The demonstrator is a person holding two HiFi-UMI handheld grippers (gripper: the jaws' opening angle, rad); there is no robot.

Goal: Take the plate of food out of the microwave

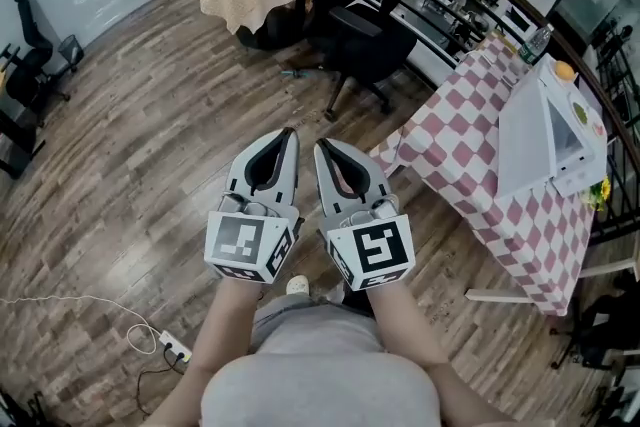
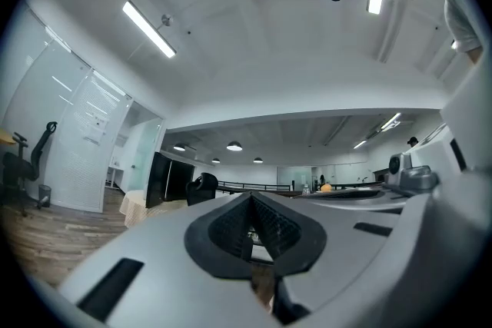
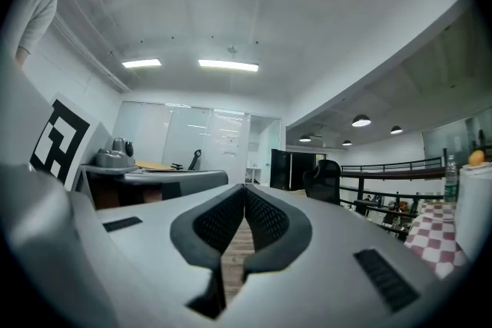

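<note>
I am holding my left claw (image 1: 288, 133) and right claw (image 1: 322, 146) clenched, empty. The microwave (image 1: 540, 130) is sitting well apart, rightward.

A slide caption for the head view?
Left gripper and right gripper, shut, empty, above wood floor; microwave on checkered table.

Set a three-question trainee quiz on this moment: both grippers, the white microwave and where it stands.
1. True or false: the left gripper and the right gripper are both shut and empty.
2. The white box-shaped microwave stands on: A) the wooden plank floor; B) the table with the pink-and-white checked cloth; C) the black office chair.
3. What colour is the small round fruit on top of the microwave?
Key: 1 true; 2 B; 3 orange.
</note>
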